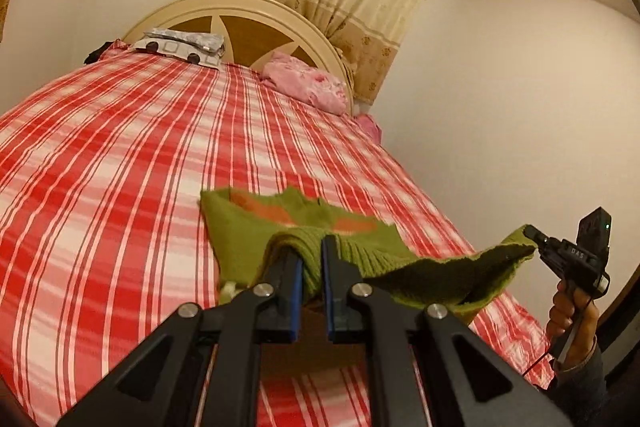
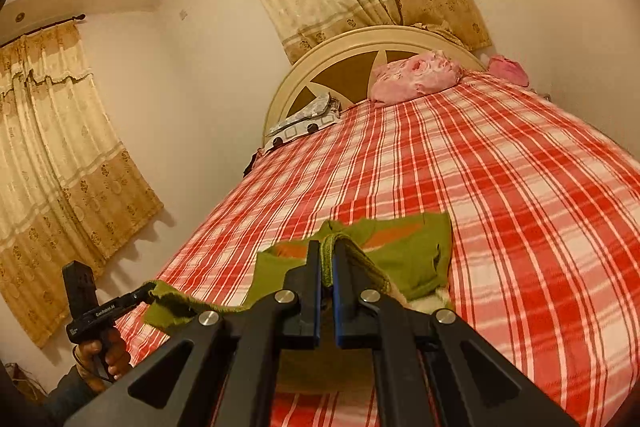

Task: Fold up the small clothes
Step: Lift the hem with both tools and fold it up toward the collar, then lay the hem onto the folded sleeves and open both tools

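A small green knitted garment (image 1: 240,227) with orange patches hangs stretched between both grippers over the red checked bed (image 1: 100,167). My left gripper (image 1: 312,255) is shut on its ribbed hem. At the right of the left wrist view, a hand holds my right gripper (image 1: 534,233), which pinches the garment's other corner. In the right wrist view the right gripper (image 2: 329,259) is shut on a ribbed edge of the garment (image 2: 412,255), and the left gripper (image 2: 146,291) bites the far corner at the lower left. The garment's far part lies on the sheet (image 2: 520,187).
A pink bundle of cloth (image 1: 308,83) and a folded grey-and-white item (image 1: 180,47) lie by the cream headboard (image 1: 248,3). Beige curtains (image 2: 60,147) hang behind and beside the bed. A wall (image 1: 500,107) runs close along one side of the bed.
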Action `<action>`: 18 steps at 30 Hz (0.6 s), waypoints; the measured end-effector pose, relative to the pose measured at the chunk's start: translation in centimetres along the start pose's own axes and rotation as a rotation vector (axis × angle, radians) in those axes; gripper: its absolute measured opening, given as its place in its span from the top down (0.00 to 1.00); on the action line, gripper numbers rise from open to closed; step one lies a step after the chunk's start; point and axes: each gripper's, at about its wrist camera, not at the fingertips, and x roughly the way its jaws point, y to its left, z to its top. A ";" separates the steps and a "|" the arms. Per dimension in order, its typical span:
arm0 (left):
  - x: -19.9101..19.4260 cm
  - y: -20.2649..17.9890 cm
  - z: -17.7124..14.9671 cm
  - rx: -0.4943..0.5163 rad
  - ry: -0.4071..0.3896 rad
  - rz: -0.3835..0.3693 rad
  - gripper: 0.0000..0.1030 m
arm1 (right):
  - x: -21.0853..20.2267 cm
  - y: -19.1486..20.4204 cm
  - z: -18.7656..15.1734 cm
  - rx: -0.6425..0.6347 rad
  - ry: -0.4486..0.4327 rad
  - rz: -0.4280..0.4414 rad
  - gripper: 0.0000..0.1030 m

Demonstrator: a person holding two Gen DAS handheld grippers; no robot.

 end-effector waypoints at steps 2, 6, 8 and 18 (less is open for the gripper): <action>1.4 0.4 1.2 -0.003 0.005 0.003 0.92 | 1.6 -0.3 1.5 0.001 0.003 -0.006 0.97; 4.3 1.2 2.8 0.009 0.025 0.014 0.92 | 4.6 -1.1 3.4 -0.006 0.013 -0.023 0.97; 6.1 1.7 3.5 0.014 0.040 0.025 0.92 | 6.5 -1.8 4.2 -0.005 0.027 -0.034 0.97; 15.2 4.1 6.1 0.022 0.114 0.069 0.92 | 16.6 -6.1 6.3 0.008 0.113 -0.084 0.97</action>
